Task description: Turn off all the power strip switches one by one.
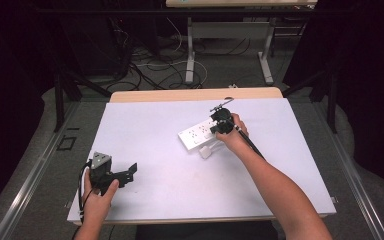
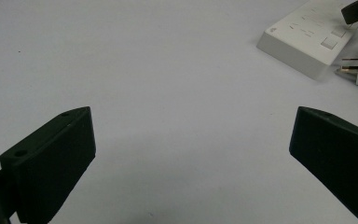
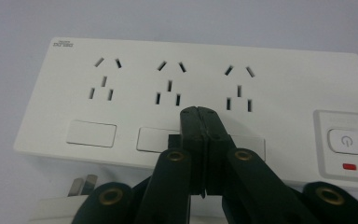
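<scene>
A white power strip (image 1: 198, 134) lies on the white desk (image 1: 155, 145), a little toward the far edge and right of the middle, turned at an angle to the edges. In the right gripper view it shows three socket groups in a row, three blank rectangular covers below them, and at its one end a power button (image 3: 346, 140) with a small red mark under it. A white plug (image 1: 206, 152) lies on the desk just beside the long side of the strip that faces the near edge; its metal pins (image 2: 348, 66) are seen in the left gripper view.

The right tool (image 1: 219, 121) is held by the right hand (image 1: 235, 137) over the strip. Its two black jaws are pressed together with nothing between them, and their tips are above the strip's top face, near the middle cover. If the tips touch the surface, I cannot tell.

The left tool (image 1: 125, 175) is held by the left hand (image 1: 98, 200) near the near left corner of the desk, well apart from the strip. Its jaws stand wide apart and hold nothing; between them is bare desk surface.
</scene>
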The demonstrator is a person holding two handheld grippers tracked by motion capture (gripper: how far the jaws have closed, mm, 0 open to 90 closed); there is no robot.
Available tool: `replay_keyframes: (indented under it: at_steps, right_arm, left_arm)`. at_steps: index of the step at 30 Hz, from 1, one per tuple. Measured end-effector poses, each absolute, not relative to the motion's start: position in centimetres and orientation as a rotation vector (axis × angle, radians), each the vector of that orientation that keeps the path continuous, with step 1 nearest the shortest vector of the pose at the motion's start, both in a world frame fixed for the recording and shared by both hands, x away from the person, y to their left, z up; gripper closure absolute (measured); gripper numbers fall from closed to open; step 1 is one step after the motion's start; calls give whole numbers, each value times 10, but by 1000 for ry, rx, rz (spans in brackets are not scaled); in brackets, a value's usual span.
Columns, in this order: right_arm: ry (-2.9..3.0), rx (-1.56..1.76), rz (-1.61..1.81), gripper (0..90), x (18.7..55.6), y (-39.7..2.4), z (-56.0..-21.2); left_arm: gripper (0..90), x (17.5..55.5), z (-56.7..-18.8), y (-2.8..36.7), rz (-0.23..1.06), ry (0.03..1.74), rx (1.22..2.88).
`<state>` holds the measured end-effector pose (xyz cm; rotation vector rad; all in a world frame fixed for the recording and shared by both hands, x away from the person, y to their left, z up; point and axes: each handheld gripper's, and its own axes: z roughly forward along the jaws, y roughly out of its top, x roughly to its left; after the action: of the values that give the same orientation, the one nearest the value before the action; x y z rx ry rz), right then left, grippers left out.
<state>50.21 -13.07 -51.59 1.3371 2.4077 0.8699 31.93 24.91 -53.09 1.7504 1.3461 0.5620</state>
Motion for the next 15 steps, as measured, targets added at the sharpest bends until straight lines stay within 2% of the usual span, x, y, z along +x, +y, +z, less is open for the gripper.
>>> replay_keyframes:
  at_steps: [15]
  right_arm:
    - [2436, 1291, 936, 900, 495, -117, -516]
  left_arm:
    - [3, 320, -531, 249, 560, 1348, 1749]
